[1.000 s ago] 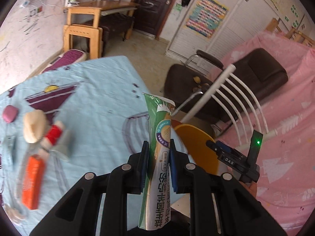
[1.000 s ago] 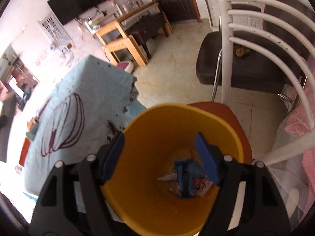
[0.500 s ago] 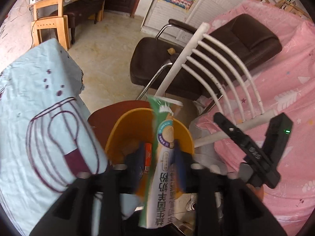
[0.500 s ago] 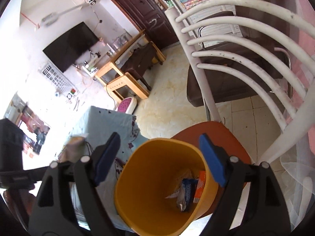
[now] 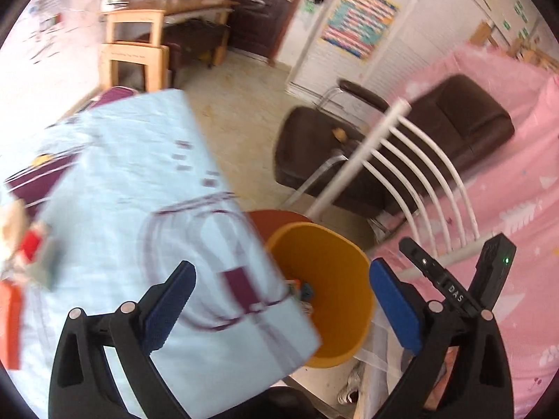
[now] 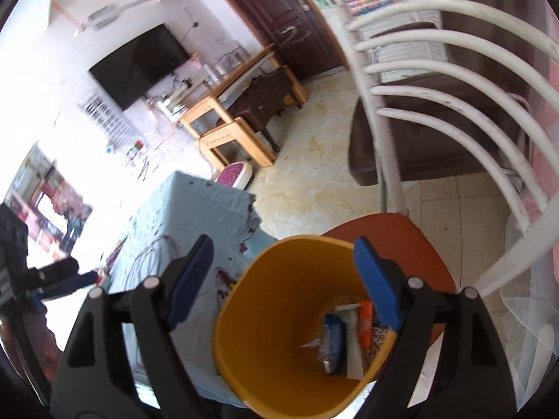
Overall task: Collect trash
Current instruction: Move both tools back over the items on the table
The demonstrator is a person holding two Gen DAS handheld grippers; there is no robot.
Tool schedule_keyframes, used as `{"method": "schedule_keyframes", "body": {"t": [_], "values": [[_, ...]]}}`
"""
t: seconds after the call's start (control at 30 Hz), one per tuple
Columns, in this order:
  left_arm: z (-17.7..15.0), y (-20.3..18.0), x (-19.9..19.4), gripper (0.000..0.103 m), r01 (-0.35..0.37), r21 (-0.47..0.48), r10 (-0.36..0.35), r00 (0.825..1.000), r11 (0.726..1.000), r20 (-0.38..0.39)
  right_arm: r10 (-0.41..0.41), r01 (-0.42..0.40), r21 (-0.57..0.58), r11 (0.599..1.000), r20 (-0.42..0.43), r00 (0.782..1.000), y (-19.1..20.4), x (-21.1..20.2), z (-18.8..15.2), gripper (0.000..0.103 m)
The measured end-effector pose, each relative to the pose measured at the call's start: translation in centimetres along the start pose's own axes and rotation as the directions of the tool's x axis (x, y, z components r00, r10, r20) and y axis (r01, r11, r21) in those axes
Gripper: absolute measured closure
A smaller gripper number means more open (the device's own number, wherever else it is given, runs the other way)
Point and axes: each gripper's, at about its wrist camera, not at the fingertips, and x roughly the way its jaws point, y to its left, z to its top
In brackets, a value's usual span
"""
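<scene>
A yellow bin (image 6: 279, 359) stands on a red-brown stool (image 6: 412, 244) beside the table. A blue wrapper (image 6: 333, 335), an orange wrapper (image 6: 365, 321) and a pale long wrapper (image 6: 353, 352) lie in it. My right gripper (image 6: 281, 255) hangs open above the bin's mouth, nothing between its fingers. My left gripper (image 5: 279, 279) straddles the table corner and the yellow bin (image 5: 328, 279); its jaws are opening wide and nothing is between them. A blurred red-and-white item (image 5: 31, 244) and an orange packet (image 5: 8, 321) lie on the table at far left.
The table has a light blue cloth (image 5: 122, 209). A white slatted chair back (image 6: 436, 70) rises right of the bin, with a dark brown armchair (image 5: 349, 146) behind and pink bedding (image 5: 506, 209) at right. Wooden stools (image 5: 136, 63) stand farther off on the tiled floor.
The left gripper let go of the long green-and-white wrapper over the bin, spread its jaws wide and swung back towards the table. The right gripper rose a little above the bin.
</scene>
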Motion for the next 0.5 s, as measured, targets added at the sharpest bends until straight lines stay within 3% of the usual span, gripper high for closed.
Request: {"method": "schedule_keyframes", "body": {"t": [0.17, 0.23, 0.3, 0.43, 0.5], "values": [[0.2, 6.0, -5.2, 0.008, -0.123, -0.072, 0.128, 0.989, 0.99, 0.079, 0.047, -0.051, -0.105, 0.993, -0.042, 0.998, 4.8, 1.3, -0.8, 0.023], [0.4, 8.9, -7.1, 0.008, -0.164, -0.116, 0.176, 0.979, 0.98, 0.103, 0.072, -0.079, -0.122, 0.989, -0.059, 0.996, 6.6, 2.0, -0.9, 0.012], [0.6, 11.7, -8.8, 0.008, -0.203, -0.164, 0.223, 0.968, 0.965, 0.113, 0.094, -0.106, -0.145, 0.984, -0.082, 0.992, 8.6, 2.7, -1.1, 0.011], [0.9, 18.9, -12.1, 0.008, -0.288, -0.282, 0.33, 0.937, 0.915, 0.112, 0.121, -0.149, -0.235, 0.96, -0.129, 0.984, 14.0, 3.9, -1.7, 0.01], [1.2, 22.5, -13.1, 0.008, -0.302, -0.34, 0.35, 0.933, 0.891, 0.087, 0.133, -0.169, -0.274, 0.947, -0.146, 0.98, 16.5, 4.3, -2.1, 0.01]]}}
